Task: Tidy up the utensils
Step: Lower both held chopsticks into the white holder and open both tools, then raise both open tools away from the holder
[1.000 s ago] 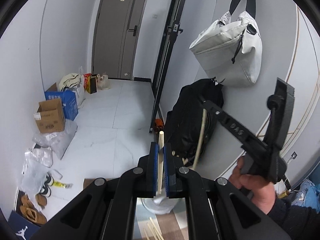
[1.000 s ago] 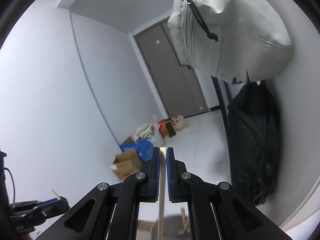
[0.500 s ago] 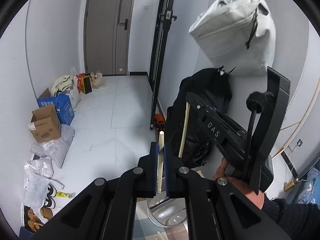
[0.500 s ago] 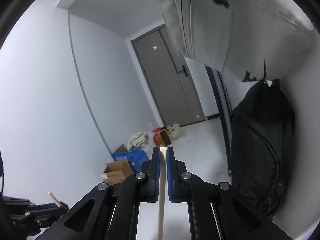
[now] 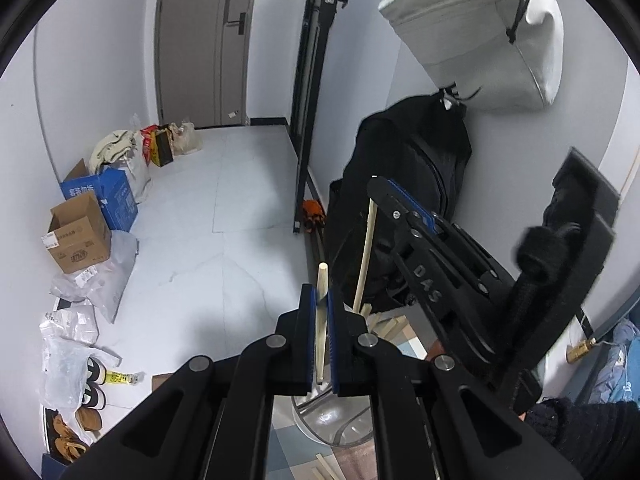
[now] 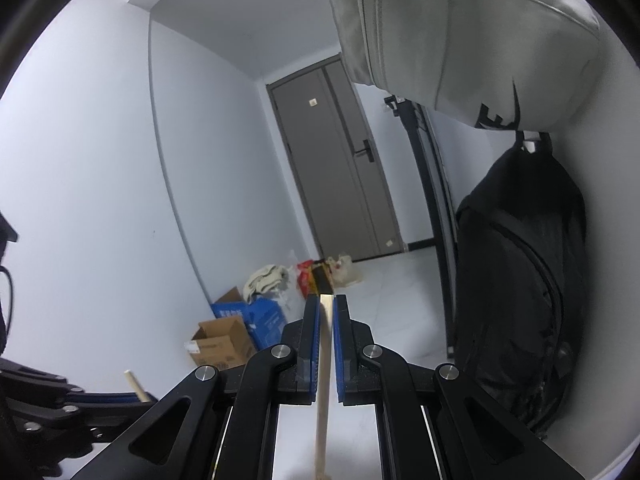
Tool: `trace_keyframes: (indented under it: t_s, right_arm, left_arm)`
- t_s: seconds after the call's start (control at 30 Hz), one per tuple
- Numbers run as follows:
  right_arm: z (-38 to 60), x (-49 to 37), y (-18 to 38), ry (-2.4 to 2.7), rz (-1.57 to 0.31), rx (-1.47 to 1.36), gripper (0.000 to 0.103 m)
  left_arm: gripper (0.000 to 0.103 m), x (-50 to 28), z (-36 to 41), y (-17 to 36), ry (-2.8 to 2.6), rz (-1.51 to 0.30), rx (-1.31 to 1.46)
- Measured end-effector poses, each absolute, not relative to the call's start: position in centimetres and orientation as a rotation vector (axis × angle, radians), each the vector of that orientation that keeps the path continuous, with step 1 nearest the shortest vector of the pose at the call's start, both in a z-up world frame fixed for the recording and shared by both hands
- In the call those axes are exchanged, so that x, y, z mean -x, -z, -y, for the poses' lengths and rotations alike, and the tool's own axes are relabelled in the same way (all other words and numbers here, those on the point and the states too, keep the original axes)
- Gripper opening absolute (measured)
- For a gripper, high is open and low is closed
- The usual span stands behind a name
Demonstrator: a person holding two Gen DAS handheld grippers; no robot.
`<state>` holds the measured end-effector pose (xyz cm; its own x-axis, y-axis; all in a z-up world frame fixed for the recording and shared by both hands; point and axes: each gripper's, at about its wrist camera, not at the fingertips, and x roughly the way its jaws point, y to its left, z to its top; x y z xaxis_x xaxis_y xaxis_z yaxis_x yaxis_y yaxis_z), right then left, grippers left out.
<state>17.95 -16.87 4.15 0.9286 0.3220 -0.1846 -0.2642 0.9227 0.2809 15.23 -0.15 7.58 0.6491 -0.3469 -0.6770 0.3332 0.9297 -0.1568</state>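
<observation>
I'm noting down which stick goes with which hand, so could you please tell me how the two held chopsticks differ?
The chopstick in the left hand-held gripper is round-ended and leans slightly; the one in the right hand-held gripper shows a flat, squared end and stands nearly straight. The left one pokes well past the pads; the right one ends about level with them. Both are pale wood and clamped between shut blue pads.

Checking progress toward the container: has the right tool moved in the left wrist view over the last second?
Yes. The right tool came leftward and nearer, now overlapping the hanging black backpack.
</observation>
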Motion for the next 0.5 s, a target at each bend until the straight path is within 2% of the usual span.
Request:
trace_keyframes:
  t_s: [0.43, 0.5]
  right_arm:
    - [19.5, -14.6, -2.5, -0.458, -0.351, -0.306, 0.007]
    - [20.0, -14.2, -2.3, -0.471, -0.393, -0.331, 0.020]
  left_arm:
    - [0.004, -16.1, 0.1, -6.3, 0.481, -0.836, 0.109]
    - [0.005, -15.9, 0.0, -6.4, 0.474, -0.837, 0.108]
